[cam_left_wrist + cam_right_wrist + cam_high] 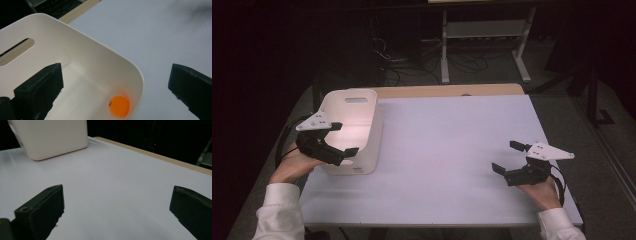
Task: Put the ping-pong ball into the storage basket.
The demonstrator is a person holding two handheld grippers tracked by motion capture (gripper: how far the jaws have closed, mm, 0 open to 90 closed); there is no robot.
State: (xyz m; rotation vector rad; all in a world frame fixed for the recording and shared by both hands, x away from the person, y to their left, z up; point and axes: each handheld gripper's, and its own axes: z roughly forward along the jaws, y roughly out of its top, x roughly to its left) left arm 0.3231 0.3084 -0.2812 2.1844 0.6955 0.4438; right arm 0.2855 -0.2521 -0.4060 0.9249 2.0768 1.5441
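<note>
1. High view: white bin (362, 131) standing at the left of the bench (452, 150), handle slot toward the far edge. Left gripper (343, 139) held over the bin's near rim, fingers spread wide with nothing between them, one over the inside and one by the near wall; probably placed so for dropping or fetching something inside. Right gripper (507, 156) parked low at the right, well apart from the bin, fingers likewise apart and empty, likely just waiting out of the way

2. Left gripper view: looking down into the bin (75, 57). Orange ball (119, 106) lying on the bin floor, tucked into the rounded corner against the wall, presumably rolled there since the corner stops it. Left finger (40, 87) hanging inside the bin, right finger (190, 87) outside over the bench (162, 37), so straddling the wall; ball free of both

3. Right gripper view: aimed across the bare bench (112, 182) toward the bin (50, 137) at far left. Fingers (41, 211) wide, gripping nothing, just above the surface
</note>
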